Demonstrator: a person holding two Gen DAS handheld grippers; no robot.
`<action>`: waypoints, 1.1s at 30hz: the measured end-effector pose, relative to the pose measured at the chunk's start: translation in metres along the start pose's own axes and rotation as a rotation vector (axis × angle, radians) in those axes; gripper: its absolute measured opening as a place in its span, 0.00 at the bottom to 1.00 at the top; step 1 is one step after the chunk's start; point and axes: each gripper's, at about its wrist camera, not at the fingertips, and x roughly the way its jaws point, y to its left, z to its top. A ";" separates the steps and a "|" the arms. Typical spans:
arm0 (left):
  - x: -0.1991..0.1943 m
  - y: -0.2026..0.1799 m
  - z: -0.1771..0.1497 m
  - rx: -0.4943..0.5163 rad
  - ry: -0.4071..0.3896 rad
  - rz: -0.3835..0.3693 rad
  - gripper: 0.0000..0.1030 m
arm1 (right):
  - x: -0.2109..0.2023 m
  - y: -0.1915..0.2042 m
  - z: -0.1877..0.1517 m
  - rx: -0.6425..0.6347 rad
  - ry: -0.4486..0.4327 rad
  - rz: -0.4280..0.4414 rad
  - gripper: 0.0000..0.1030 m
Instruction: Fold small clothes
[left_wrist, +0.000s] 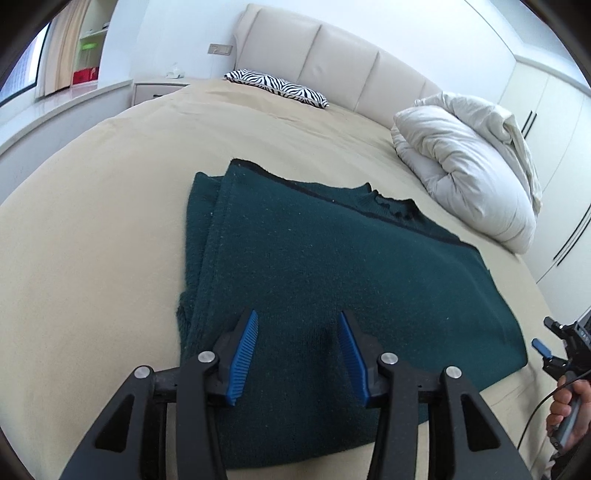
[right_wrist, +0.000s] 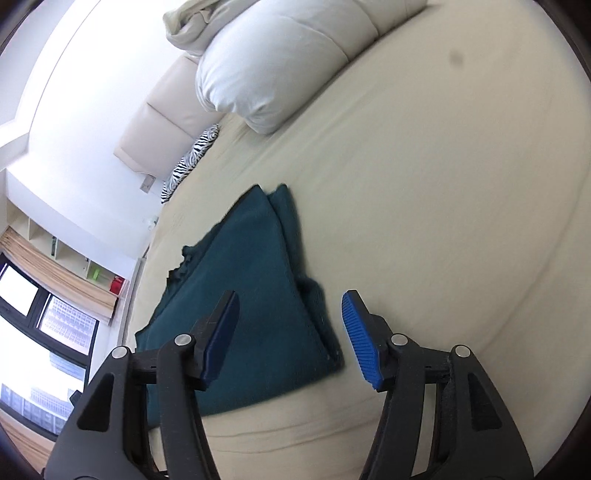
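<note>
A dark green knitted sweater (left_wrist: 332, 266) lies flat on the beige bed (left_wrist: 92, 258), one side folded over along its left edge, collar toward the headboard. My left gripper (left_wrist: 297, 317) is open and empty, hovering just above the sweater's near hem. My right gripper (right_wrist: 290, 299) is open and empty, above the sweater (right_wrist: 243, 295) near its folded corner; it also shows at the right edge of the left wrist view (left_wrist: 554, 350), held in a hand off the sweater's right side.
A bundled white duvet (left_wrist: 469, 166) lies at the bed's far right. A zebra-print pillow (left_wrist: 277, 86) rests by the padded headboard (left_wrist: 332, 51). A nightstand (left_wrist: 159, 88) and a window ledge stand to the left, wardrobes (left_wrist: 554, 122) to the right.
</note>
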 end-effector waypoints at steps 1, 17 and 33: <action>-0.001 -0.001 0.000 -0.008 -0.001 -0.008 0.46 | 0.001 0.001 0.004 -0.006 0.008 -0.002 0.60; 0.042 -0.067 0.019 0.039 0.075 -0.164 0.46 | 0.100 0.009 0.046 0.092 0.304 0.100 0.61; 0.061 -0.053 0.011 -0.003 0.128 -0.190 0.40 | 0.130 0.016 0.036 0.109 0.416 0.083 0.21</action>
